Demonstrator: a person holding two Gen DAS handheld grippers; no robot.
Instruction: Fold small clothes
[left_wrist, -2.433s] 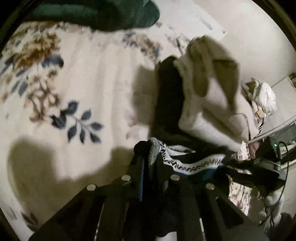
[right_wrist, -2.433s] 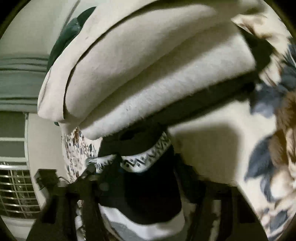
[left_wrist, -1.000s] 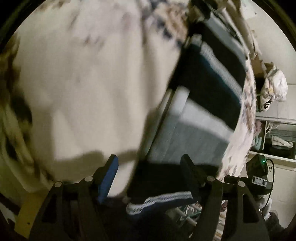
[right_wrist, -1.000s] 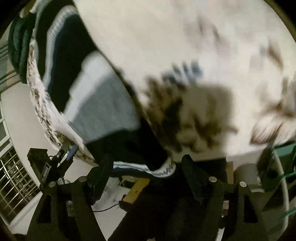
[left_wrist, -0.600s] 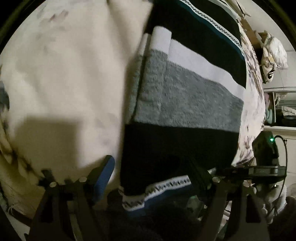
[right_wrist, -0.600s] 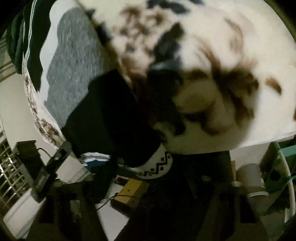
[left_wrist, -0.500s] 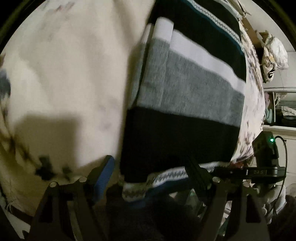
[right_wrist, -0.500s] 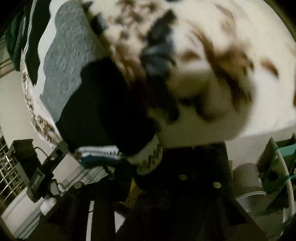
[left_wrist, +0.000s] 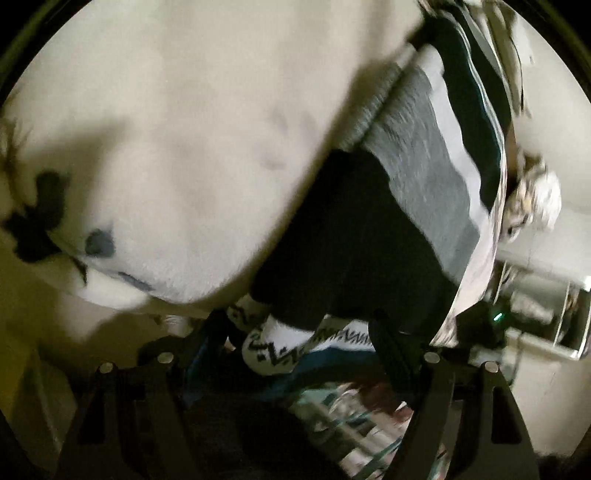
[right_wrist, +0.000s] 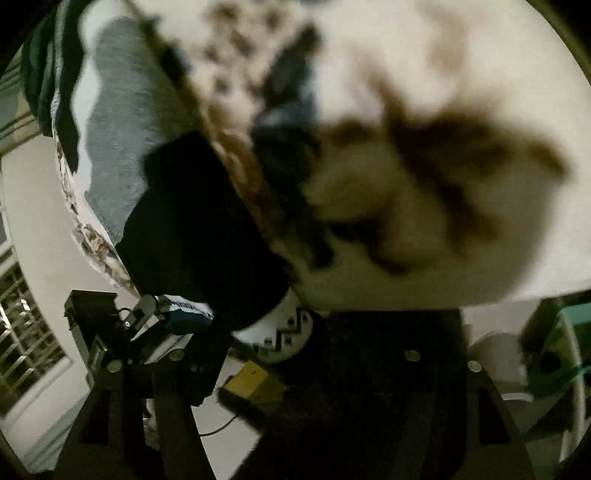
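Left wrist view: my left tongs (left_wrist: 299, 332) gape around the patterned hem (left_wrist: 280, 345) of the soft, limp striped sweater (left_wrist: 417, 173) lying across the floral bed (left_wrist: 166, 129); my right tongs' state I cannot tell.

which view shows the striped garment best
The left wrist view. There the striped garment shows its black, grey, white and dark bands in order, down to the zigzag-patterned hem between the fingers of the left hand-held gripper. The right wrist view shows it narrower, at the left edge, more blurred, with the hem near the fingers.
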